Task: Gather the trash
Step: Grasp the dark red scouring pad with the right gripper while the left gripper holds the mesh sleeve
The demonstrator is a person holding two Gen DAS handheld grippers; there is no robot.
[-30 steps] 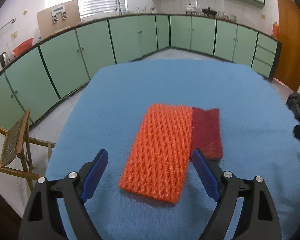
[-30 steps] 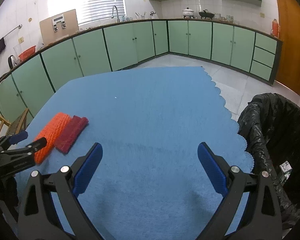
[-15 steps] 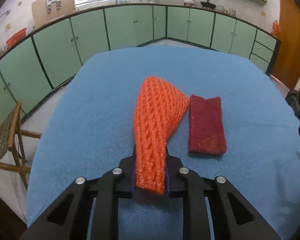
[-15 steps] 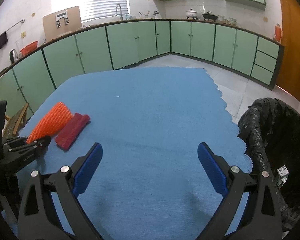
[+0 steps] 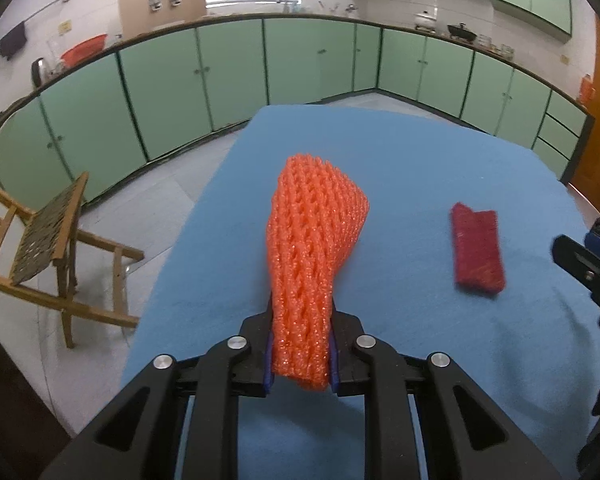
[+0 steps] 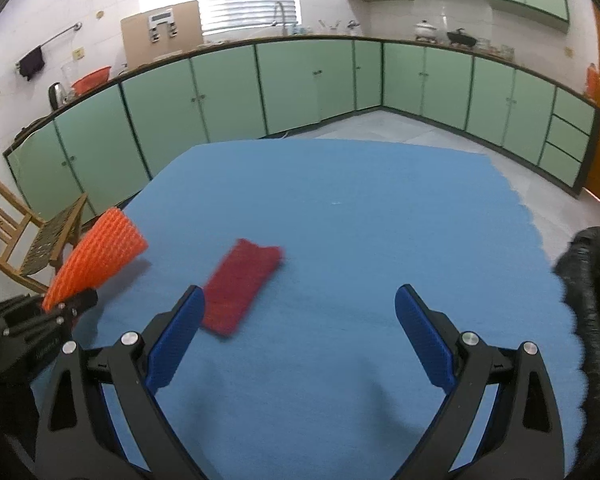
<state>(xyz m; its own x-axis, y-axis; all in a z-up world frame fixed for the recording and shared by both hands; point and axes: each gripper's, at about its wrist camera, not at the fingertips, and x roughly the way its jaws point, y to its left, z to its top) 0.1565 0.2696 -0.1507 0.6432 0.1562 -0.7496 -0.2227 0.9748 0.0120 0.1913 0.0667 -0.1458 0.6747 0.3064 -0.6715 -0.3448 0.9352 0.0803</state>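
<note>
My left gripper (image 5: 300, 354) is shut on an orange foam net sleeve (image 5: 314, 256) and holds it lifted above the blue tablecloth (image 5: 420, 160); the sleeve also shows at the left of the right wrist view (image 6: 98, 260). A dark red scrub pad (image 5: 477, 252) lies flat on the cloth to the sleeve's right, and in the right wrist view (image 6: 242, 284) it lies just ahead of my left finger. My right gripper (image 6: 300, 340) is open and empty, low over the cloth.
A bin lined with a black bag (image 6: 592, 304) stands off the table's right edge. A wooden chair (image 5: 40, 240) stands on the floor to the left. Green cabinets (image 6: 300, 84) line the far walls.
My left gripper closed on the orange sleeve and lifted it up and left, away from the red pad. My right gripper swung left toward the red pad.
</note>
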